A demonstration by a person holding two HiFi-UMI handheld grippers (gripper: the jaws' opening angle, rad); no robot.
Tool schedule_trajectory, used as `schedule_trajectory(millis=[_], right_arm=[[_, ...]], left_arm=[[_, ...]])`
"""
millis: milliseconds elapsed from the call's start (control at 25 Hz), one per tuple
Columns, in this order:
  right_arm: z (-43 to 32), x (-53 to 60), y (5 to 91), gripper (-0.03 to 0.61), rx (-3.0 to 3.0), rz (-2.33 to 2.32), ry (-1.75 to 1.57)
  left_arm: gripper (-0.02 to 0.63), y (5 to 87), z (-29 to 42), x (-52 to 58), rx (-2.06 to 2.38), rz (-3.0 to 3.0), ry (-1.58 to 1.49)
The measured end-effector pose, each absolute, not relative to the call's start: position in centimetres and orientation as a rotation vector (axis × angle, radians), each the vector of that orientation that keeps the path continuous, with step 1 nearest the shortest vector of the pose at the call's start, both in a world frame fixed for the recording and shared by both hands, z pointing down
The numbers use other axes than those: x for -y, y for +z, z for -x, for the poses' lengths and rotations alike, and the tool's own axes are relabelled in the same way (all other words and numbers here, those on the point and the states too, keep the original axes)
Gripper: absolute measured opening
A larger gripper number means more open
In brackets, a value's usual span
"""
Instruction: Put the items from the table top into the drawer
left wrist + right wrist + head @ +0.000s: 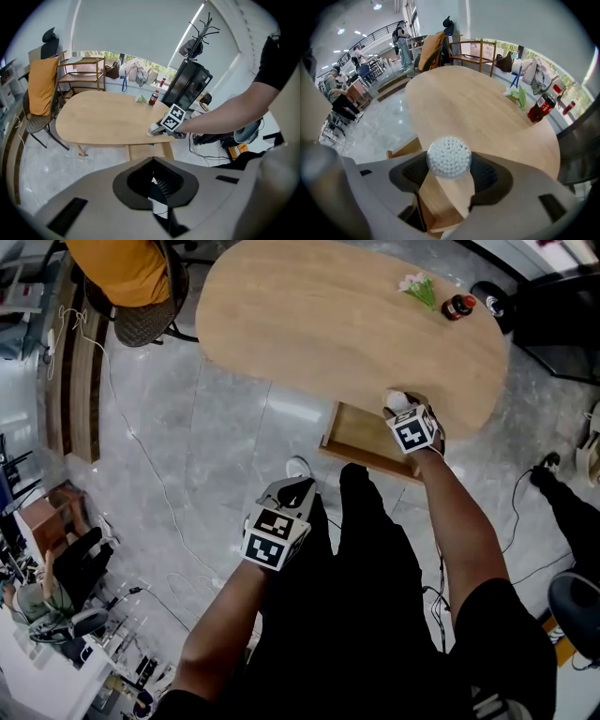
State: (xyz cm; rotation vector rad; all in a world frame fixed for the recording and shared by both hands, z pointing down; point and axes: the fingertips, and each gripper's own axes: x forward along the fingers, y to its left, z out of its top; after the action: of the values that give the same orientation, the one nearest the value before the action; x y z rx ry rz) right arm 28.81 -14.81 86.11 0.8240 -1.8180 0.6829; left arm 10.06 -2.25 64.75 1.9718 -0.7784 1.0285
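A white round bumpy-topped item (449, 157) sits between the jaws of my right gripper (449, 165), with a gap on each side, so the gripper is open. In the head view the right gripper (405, 411) and the white item (397, 400) are at the near edge of the oval wooden table (347, 324), over the pulled-out wooden drawer (361, 432). A red bottle (457, 307) and a small bunch of flowers (419, 287) stay on the far right of the table. My left gripper (291, 491) hangs low over the floor, shut and empty.
A chair with an orange jacket (131, 277) stands at the table's far left. A black object (492, 301) sits by the bottle. Cables (169, 512) run over the grey floor. Desks and clutter (56, 596) line the left side.
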Motion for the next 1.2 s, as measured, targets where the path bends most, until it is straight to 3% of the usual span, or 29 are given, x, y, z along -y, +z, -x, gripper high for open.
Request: schedule_trajectory(millis=[240,600,920,1200], right_arm=[[-22.7,7.3,85.6,0.268,1.925,-0.591,0.535],[-15.8,3.1,96.1,0.268,1.853,-0.313,0.427],[-14.1,2.2,101.0,0.268,1.789,-0.233,0.355],[-12.9,1.3,98.6,0.270,1.748,-0.253,0.389]], left_arm=[[0.005,65.4,-7.9,2.0,0.801,-1.924,0.976],[0.005,66.2,-6.2,1.3,0.806,-1.901,0.909],[0.005,67.4,-2.8,-1.6,0.859,-1.840,0.879],[0.005,65.3,0.2,-1.9,0.881,-1.869,0.845]])
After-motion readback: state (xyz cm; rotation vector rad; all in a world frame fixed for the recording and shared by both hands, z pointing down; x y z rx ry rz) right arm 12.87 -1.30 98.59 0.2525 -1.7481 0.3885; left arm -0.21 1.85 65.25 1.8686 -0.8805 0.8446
